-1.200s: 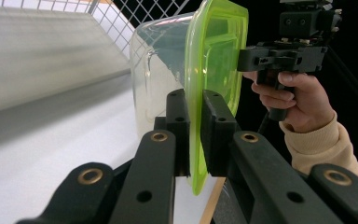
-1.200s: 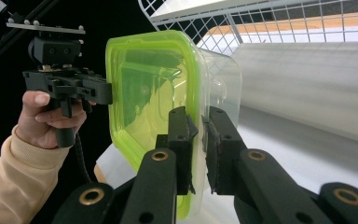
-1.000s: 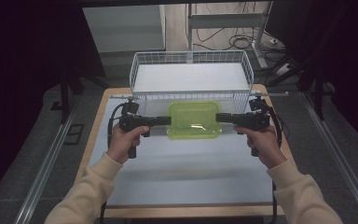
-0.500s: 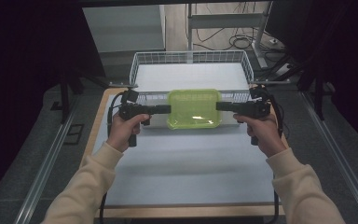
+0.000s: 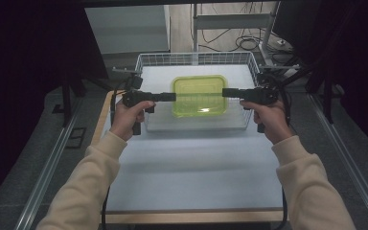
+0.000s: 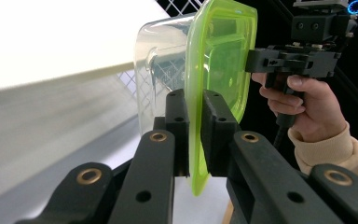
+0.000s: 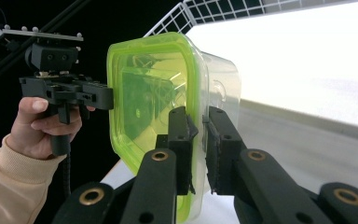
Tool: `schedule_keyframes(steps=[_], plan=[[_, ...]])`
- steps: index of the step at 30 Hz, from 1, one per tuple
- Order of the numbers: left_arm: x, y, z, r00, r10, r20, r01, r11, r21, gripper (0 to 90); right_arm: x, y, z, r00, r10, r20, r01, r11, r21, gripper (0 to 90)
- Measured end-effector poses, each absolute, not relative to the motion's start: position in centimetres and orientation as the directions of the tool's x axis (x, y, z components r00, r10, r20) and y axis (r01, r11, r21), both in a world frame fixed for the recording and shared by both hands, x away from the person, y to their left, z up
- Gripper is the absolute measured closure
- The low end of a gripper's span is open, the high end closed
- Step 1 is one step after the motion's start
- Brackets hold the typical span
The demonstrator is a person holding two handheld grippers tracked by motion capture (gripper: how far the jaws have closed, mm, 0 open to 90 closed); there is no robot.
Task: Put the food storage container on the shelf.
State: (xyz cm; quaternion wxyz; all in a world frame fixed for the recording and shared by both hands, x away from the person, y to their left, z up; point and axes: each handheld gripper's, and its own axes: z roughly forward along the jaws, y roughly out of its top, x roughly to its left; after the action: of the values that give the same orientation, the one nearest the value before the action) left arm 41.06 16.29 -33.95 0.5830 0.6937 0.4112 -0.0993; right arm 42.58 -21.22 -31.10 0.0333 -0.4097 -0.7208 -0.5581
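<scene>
High view has the box [image 5: 200,96] with its green lid up in the air, centre of the frame, right over the wire basket [image 5: 146,61] at the far end of the tabletop [image 5: 191,163]. Left gripper [image 5: 171,97] has its fingers clamped on the left rim, right gripper [image 5: 226,92] on the right. Lift done, by my reading; what's left is lowering it in and letting go.

Left tool [image 5: 172,97] clamped, right tool [image 5: 225,92] seemingly clamped, forearms outstretched

dim dark surroundings, glaring overexposed white table [image 5: 191,163], blurred gripper-view backgrounds.
</scene>
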Motion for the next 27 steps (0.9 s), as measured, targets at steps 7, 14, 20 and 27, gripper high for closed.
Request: schedule_keyframes(steps=[7,14,20,27], plan=[[42.7,16.1,-33.6,0.631,0.465,-0.621,0.694,0.018,0.720,82.9,44.2,-21.4,-31.2,-0.640,0.560,0.526,0.646,0.020,0.763,81.3],[44.2,16.0,-33.8,0.618,0.465,-0.633,0.706,0.026,0.708,82.6,45.4,-21.2,-30.9,-0.631,0.580,0.515,0.644,0.021,0.765,81.3],[45.7,15.8,-33.9,0.605,0.469,-0.644,0.718,0.029,0.695,82.4,46.2,-21.2,-30.8,-0.614,0.593,0.520,0.653,0.012,0.757,81.3],[47.1,15.8,-33.5,0.591,0.483,-0.646,0.724,0.034,0.689,82.3,47.6,-21.2,-30.7,-0.600,0.602,0.527,0.657,-0.006,0.754,81.3]])
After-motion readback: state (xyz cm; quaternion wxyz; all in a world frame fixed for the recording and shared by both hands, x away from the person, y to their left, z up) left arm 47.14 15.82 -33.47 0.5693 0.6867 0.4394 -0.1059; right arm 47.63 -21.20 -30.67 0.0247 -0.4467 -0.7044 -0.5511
